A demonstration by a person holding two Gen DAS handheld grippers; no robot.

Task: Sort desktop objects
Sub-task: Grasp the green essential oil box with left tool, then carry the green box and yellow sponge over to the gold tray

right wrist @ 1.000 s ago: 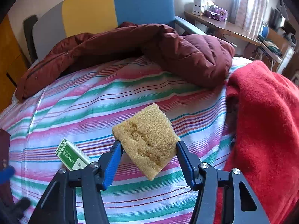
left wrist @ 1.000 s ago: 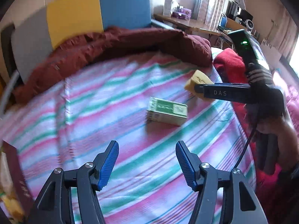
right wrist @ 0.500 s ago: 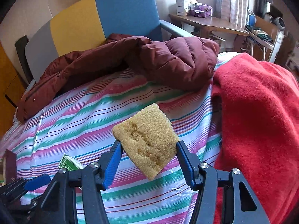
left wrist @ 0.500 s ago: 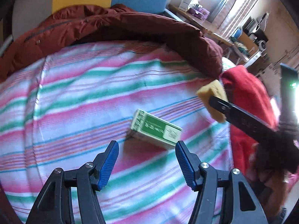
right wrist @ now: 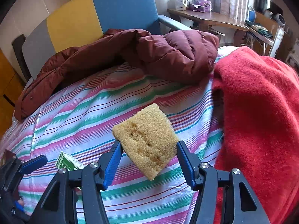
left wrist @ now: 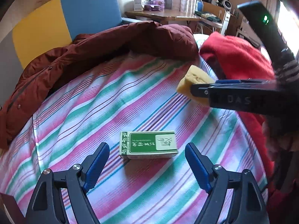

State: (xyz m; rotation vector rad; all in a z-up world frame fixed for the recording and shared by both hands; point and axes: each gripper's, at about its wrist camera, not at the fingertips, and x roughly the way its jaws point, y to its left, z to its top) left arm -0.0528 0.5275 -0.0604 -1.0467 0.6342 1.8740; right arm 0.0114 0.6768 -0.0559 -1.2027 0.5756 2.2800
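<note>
Jaws of the left gripper are opening wide above a green and white box lying flat on the striped cloth, not touching it. Its small print is unreadable. To the right, the right gripper clamps a yellow sponge, worn and pitted, held in the air.

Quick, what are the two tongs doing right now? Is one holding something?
Left tongs: empty and opening, over the green box on the striped cloth.
Right tongs: shut on the yellow sponge, held up off the cloth.
</note>
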